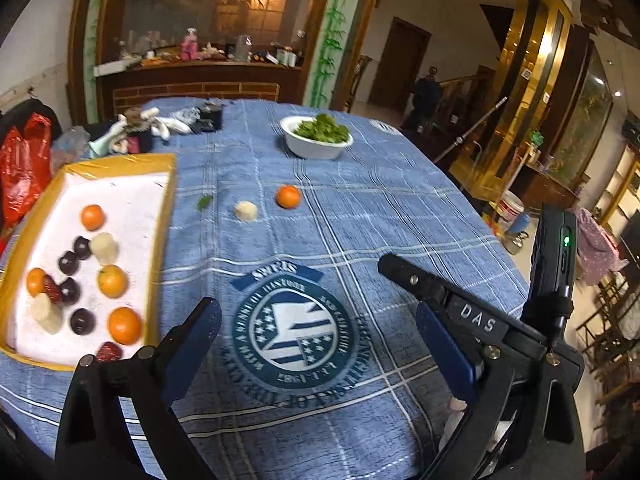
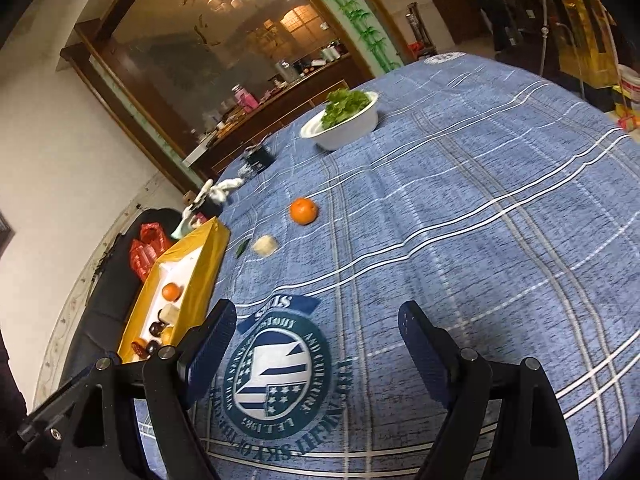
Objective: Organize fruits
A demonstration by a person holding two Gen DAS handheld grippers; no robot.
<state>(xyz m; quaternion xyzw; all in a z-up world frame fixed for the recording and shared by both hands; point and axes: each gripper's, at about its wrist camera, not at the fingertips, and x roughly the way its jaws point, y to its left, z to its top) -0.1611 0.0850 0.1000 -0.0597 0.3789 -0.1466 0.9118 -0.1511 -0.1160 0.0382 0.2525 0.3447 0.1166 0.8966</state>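
Observation:
A loose orange [image 1: 288, 196] [image 2: 303, 211] and a pale peeled fruit piece [image 1: 245, 211] [image 2: 265, 245] lie on the blue checked tablecloth, with a small green leaf [image 1: 203, 202] beside them. At the left stands a yellow-rimmed tray [image 1: 120, 160] [image 2: 208, 264] that holds several oranges, dark plums, pale pieces and red dates. My left gripper [image 1: 316, 312] is open over the round emblem on the cloth, nothing between its fingers. My right gripper [image 2: 318, 312] is open over the same emblem and also empty. Both grippers are well short of the loose fruit.
A white bowl of green leaves [image 1: 316, 136] [image 2: 344, 120] stands farther back. Gloves and dark clutter [image 1: 160, 124] lie at the table's far left, near a red bag [image 1: 24, 168]. A black device with a green light [image 1: 560, 248] stands close on the right. The table edge curves off right.

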